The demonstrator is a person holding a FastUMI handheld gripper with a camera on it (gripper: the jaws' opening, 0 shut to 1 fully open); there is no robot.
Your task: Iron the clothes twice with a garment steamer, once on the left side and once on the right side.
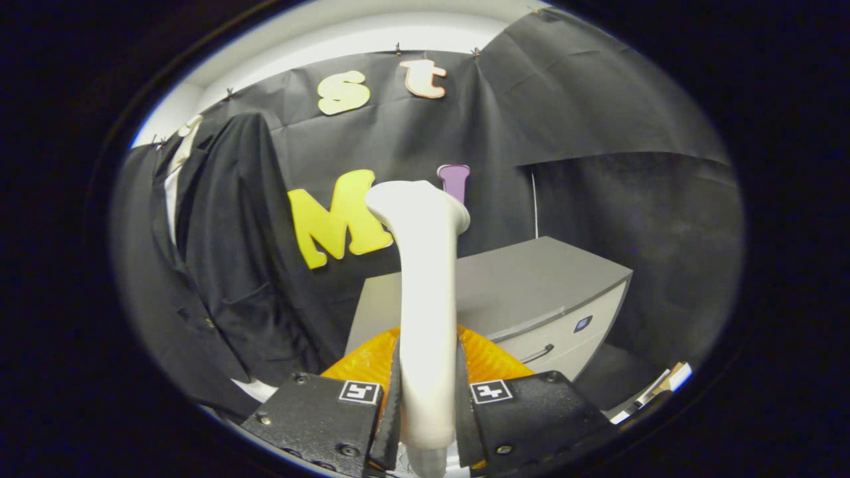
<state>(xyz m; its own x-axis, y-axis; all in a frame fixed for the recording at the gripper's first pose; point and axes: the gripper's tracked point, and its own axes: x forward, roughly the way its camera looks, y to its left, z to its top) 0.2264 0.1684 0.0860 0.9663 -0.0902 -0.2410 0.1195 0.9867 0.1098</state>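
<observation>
A white garment steamer (425, 285) stands upright between my fingers, its flared head at the top, well above them. My gripper (427, 392) is shut on the steamer's handle, with both fingers pressing its sides. A black suit jacket (219, 265) hangs on a hanger to the left of the steamer, against the booth's black cloth wall. A white shirt collar (178, 166) shows inside the jacket's lapels. The steamer's head is apart from the jacket, off to its right.
A grey cabinet (531, 292) with a drawer and handle stands just beyond the fingers, to the right. Papers or boxes (654, 388) lie low at the far right.
</observation>
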